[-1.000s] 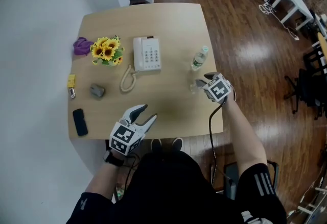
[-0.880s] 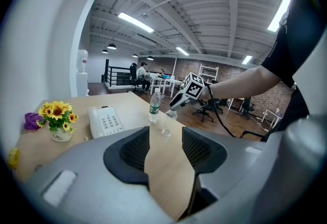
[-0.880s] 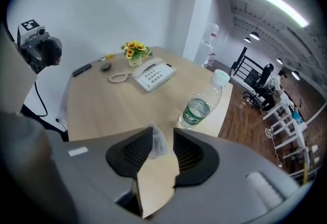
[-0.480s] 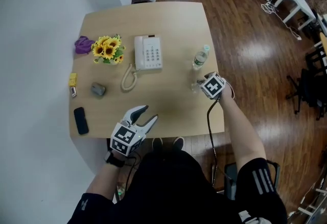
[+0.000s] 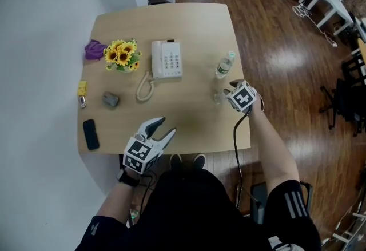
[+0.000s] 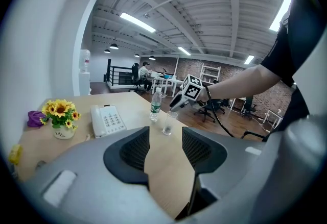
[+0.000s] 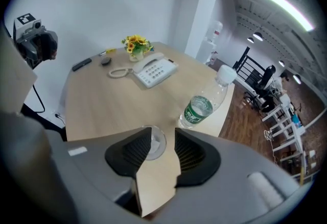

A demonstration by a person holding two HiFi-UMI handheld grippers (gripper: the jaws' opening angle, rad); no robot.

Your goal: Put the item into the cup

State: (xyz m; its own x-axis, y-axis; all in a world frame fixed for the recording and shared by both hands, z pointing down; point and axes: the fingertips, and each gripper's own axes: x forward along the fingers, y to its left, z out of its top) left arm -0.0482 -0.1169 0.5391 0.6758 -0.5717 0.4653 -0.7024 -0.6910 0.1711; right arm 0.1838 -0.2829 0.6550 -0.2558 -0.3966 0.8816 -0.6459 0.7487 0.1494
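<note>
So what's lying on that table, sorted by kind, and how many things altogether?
Water bottle: 1
Clear cup: 1
Desk telephone: 1
Sunflower pot: 1
Small loose items: 4 (purple item, yellow item, grey item, black item)
Total: 8; a tiny bit beside the yellow one is too small to tell.

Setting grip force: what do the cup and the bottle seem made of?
Cup: clear and glossy, glass or hard plastic; the table shows through it. Bottle: probably thin clear plastic, judging by its see-through body, white cap and green wrap label.
</note>
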